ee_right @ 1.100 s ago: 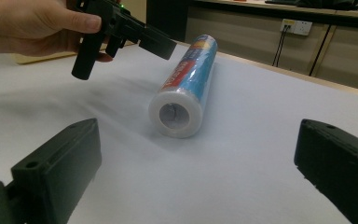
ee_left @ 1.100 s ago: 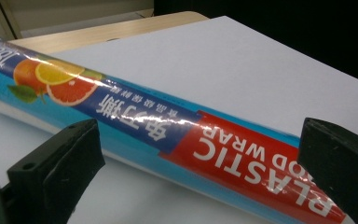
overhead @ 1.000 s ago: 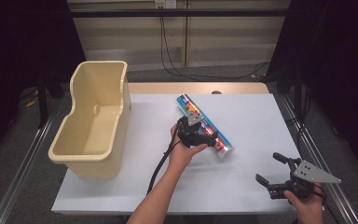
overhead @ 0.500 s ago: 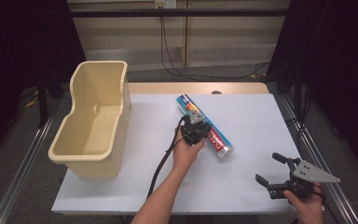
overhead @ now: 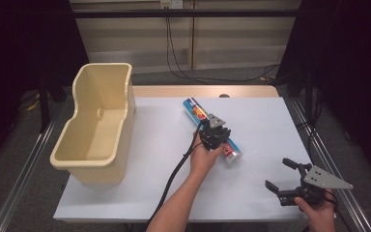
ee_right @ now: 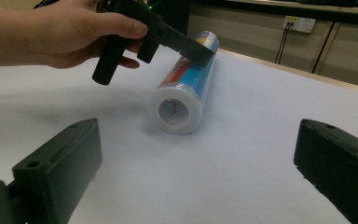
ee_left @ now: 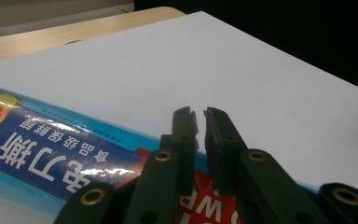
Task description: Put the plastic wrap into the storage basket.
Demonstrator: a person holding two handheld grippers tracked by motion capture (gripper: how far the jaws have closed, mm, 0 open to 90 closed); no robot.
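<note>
White-topped table (overhead: 140,193), wooden strip along its far edge. Cream plastic bin (overhead: 96,128) stands at the left edge, open side up, overhanging the table somewhat. Roll of plastic wrap (overhead: 195,110) in a blue and red printed sleeve lies near the table's middle, slanting from the far edge toward the near right corner; its white core end (ee_right: 175,111) faces the right tongs. Left tongs (overhead: 216,136), held in the left hand (overhead: 204,157), sit over the near half of the roll, tips narrowed almost to touching above the label (ee_left: 197,122); no grip on the roll visible. Right tongs (overhead: 282,174) rest near the near right corner, spread wide, well apart from the roll, holding nothing.
</note>
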